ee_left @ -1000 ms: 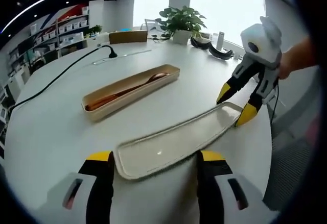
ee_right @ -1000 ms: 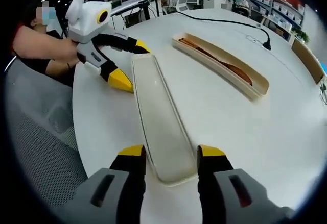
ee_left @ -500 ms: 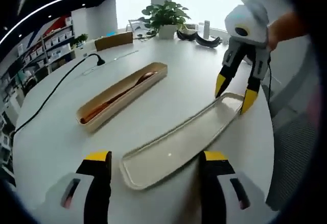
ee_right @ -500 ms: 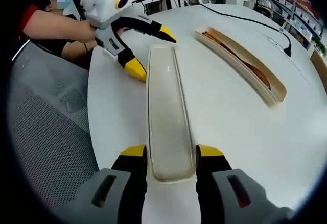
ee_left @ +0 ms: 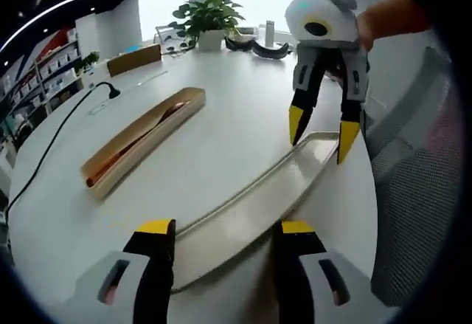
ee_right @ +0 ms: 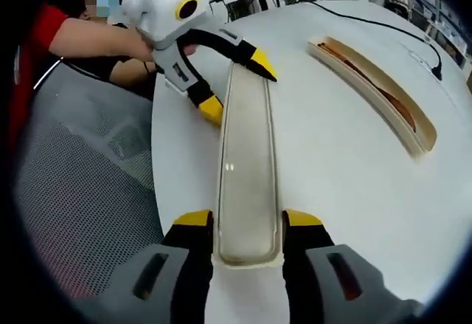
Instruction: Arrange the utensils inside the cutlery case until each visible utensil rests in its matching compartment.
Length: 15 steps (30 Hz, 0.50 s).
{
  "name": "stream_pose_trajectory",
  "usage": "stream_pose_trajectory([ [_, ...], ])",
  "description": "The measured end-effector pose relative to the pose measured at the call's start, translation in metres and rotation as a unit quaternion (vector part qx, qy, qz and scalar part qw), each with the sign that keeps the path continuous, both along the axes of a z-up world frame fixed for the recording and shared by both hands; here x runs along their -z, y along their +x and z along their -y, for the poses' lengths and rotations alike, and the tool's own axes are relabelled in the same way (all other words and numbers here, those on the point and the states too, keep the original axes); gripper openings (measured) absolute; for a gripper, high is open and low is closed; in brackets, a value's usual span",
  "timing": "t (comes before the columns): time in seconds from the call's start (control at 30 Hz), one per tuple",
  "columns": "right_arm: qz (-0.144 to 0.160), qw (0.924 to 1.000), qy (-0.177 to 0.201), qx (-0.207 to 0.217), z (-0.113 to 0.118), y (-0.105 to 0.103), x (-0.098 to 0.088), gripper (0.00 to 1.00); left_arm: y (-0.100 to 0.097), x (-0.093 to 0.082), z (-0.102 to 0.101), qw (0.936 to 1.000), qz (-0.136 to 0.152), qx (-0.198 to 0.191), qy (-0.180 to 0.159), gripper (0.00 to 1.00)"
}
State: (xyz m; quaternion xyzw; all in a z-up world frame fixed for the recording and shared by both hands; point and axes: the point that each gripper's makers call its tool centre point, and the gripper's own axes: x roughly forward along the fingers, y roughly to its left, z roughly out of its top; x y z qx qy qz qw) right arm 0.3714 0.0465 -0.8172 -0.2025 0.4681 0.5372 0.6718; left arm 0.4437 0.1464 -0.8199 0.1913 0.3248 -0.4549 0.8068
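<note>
A long beige case lid (ee_left: 243, 209) lies hollow side up near the table's edge. My left gripper (ee_left: 225, 228) has its jaws against both sides of one end; it appears as the white, yellow-tipped left gripper (ee_right: 236, 84) in the right gripper view. My right gripper (ee_right: 247, 221) clamps the opposite end of the lid (ee_right: 247, 154), and shows as the right gripper (ee_left: 321, 131) in the left gripper view. The beige case base (ee_left: 140, 141) lies apart on the table with brown wooden utensils (ee_right: 383, 95) inside.
The round white table (ee_left: 221, 117) carries a black cable (ee_left: 51, 147), a power strip and a potted plant (ee_left: 206, 18) at its far side. A grey mesh chair (ee_right: 88, 184) stands at the table's edge. A person's arms hold both grippers.
Both grippers have closed in on the lid's two ends and now flank it squarely. The left jaws stand narrower than a second ago. The case base has not moved.
</note>
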Motion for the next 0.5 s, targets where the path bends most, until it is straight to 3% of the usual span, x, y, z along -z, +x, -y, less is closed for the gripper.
stream_pose_trajectory([
  [0.03,0.002,1.0000,-0.007,-0.003,0.001,-0.001,0.001,0.34,0.000,0.000,0.000,1.0000,0.000,0.000,-0.001,0.53],
  [0.07,0.026,0.9995,-0.014,-0.013,0.002,0.001,0.002,0.34,0.000,-0.001,0.001,1.0000,-0.001,0.005,0.002,0.53],
  [0.23,0.056,0.9978,-0.034,-0.013,0.006,0.004,0.005,0.31,-0.003,0.000,0.002,0.9999,-0.012,0.004,0.006,0.51],
  [0.3,0.068,0.9966,-0.044,-0.016,0.009,0.006,0.003,0.23,-0.006,0.000,0.000,0.9996,-0.027,0.001,0.007,0.46],
  [0.37,0.074,0.9963,-0.037,-0.026,0.008,0.008,-0.002,0.14,-0.005,0.000,-0.005,0.9997,-0.019,0.004,0.018,0.43],
  [0.4,0.076,0.9960,-0.042,-0.020,0.010,0.010,-0.001,0.12,-0.001,0.001,-0.009,0.9995,0.002,0.014,0.030,0.45],
  [0.5,0.080,0.9956,-0.039,-0.028,0.010,0.016,-0.002,0.08,-0.003,-0.001,-0.007,0.9995,0.004,0.020,0.025,0.52],
])
